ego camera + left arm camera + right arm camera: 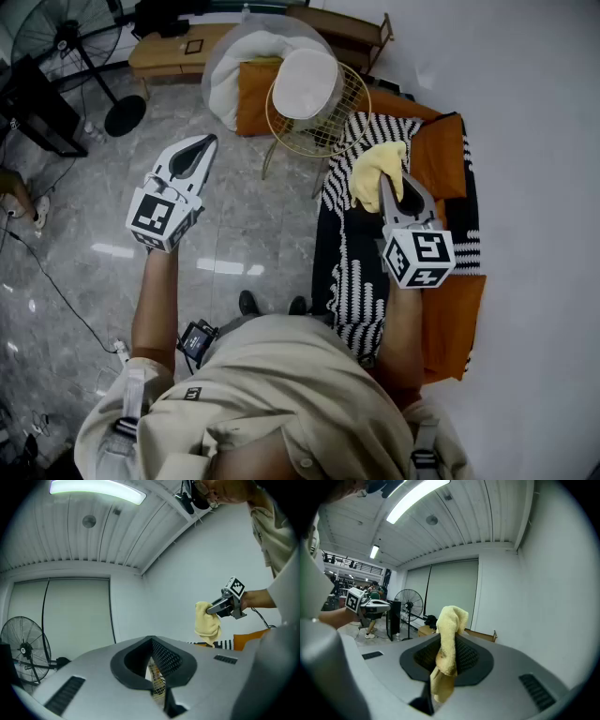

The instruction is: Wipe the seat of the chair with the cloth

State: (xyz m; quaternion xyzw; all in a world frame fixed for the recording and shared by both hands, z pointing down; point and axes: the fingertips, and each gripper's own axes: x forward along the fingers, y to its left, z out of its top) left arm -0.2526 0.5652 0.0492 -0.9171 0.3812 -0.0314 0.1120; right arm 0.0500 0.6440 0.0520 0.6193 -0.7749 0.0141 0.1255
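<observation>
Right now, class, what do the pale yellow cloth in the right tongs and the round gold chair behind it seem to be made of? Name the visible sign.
The pale yellow cloth: soft, matt terry or microfibre, probably; it droops in thick folds and looks nubbly. The round gold chair: thin metal wire, apparently, with a gold-coloured finish; it forms a see-through open grid.

Floor (244, 216): glossy grey stone-look tiles, light patches reflected. Wire chair (314, 117) stood on it at upper centre. Fan (124, 114) stood at upper left on round black base. Low wooden bench (173, 49) set along far side. Orange mattress (450, 155) laid against right wall, black-and-white patterned cover (361, 272) spread over it. Thin black cable (58, 292) trailed across tiles at left. Dark shoes (248, 302) planted just beside mattress edge.
</observation>
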